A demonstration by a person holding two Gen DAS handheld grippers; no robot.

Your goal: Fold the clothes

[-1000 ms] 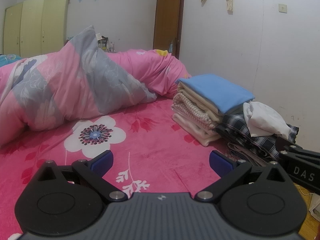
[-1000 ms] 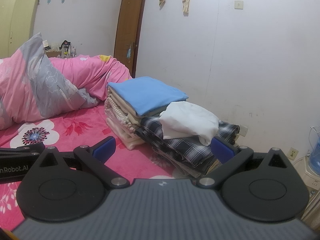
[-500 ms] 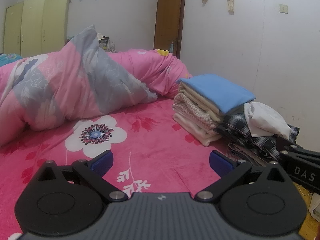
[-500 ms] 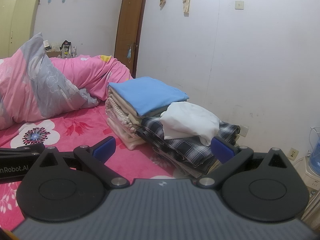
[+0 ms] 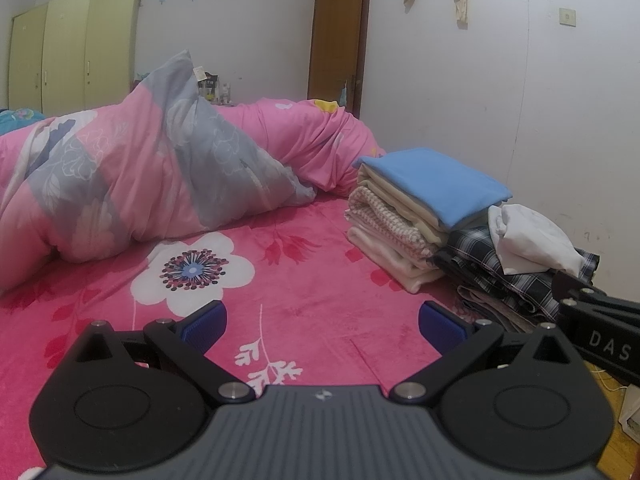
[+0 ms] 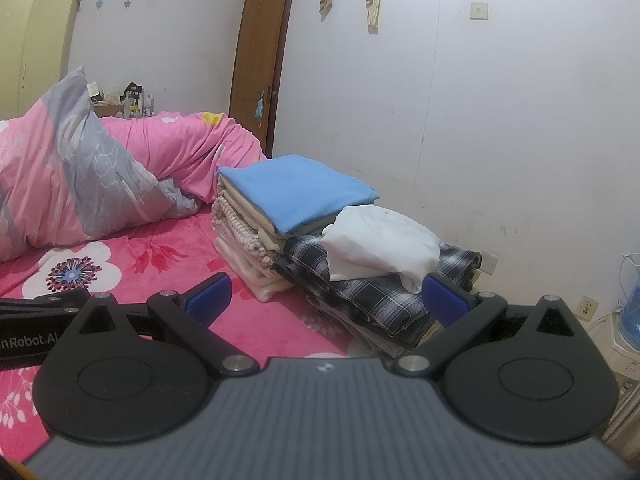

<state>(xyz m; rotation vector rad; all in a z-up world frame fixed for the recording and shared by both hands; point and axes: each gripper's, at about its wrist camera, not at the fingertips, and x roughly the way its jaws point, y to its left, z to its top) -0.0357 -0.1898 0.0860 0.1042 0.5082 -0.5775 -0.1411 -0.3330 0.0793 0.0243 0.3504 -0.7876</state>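
Jaws of the left gripper [image 5: 322, 326] and the right gripper [image 6: 326, 294] are spread wide and nothing is held between them. Beyond them the pink flowered bed sheet [image 5: 280, 288] is seen. On its right edge a white garment [image 6: 380, 246] lies crumpled upon plaid clothes [image 6: 360, 296], just beside a folded stack [image 6: 280, 208] topped with blue. Farther back a pink and grey duvet [image 5: 140, 184] is heaped.

The white garment [image 6: 380, 244] hides part of the plaid clothes [image 6: 372, 300]; the dresser clutter [image 6: 132, 98] is too small to identify.
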